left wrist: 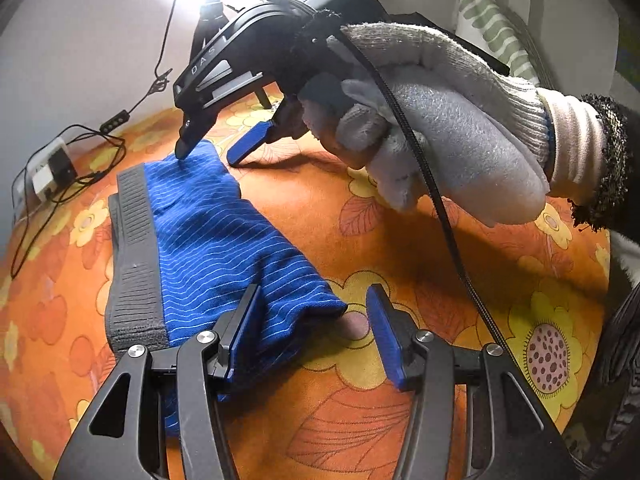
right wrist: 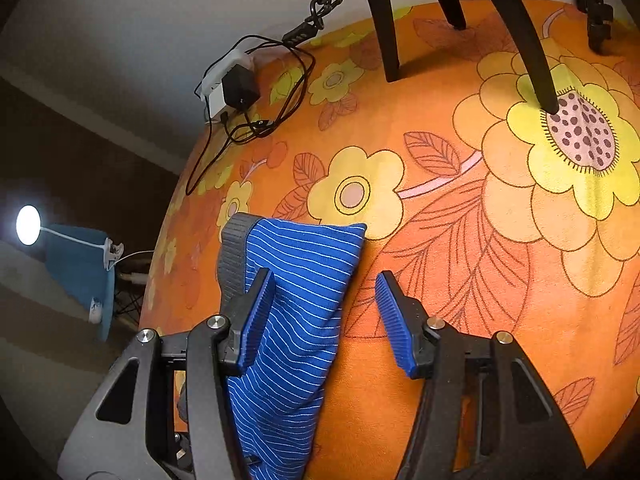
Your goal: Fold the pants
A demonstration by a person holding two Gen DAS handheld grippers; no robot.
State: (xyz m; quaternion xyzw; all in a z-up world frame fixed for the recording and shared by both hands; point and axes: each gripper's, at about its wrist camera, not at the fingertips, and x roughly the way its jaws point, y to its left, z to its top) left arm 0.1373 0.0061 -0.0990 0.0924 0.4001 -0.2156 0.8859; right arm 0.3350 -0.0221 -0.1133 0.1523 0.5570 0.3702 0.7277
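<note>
Folded blue striped pants (left wrist: 224, 240) with a grey waistband (left wrist: 136, 256) lie flat on the orange floral cloth (left wrist: 360, 420). In the left wrist view my left gripper (left wrist: 314, 330) stands open at the near end, its left finger over the fabric and its right finger over bare cloth. At the far end is my right gripper (left wrist: 208, 155), held by a gloved hand (left wrist: 440, 132); one fingertip touches the pants' far corner. The right wrist view shows the right gripper (right wrist: 326, 314) open, straddling the right edge of the pants (right wrist: 304, 264). Neither gripper pinches the fabric.
A power strip with a black adapter and tangled cables (right wrist: 234, 84) lies at the cloth's far left edge (left wrist: 48, 172). Black tripod legs (right wrist: 520, 40) stand on the cloth beyond the pants. A lit lamp (right wrist: 28, 224) and a blue seat (right wrist: 84, 272) are off the surface.
</note>
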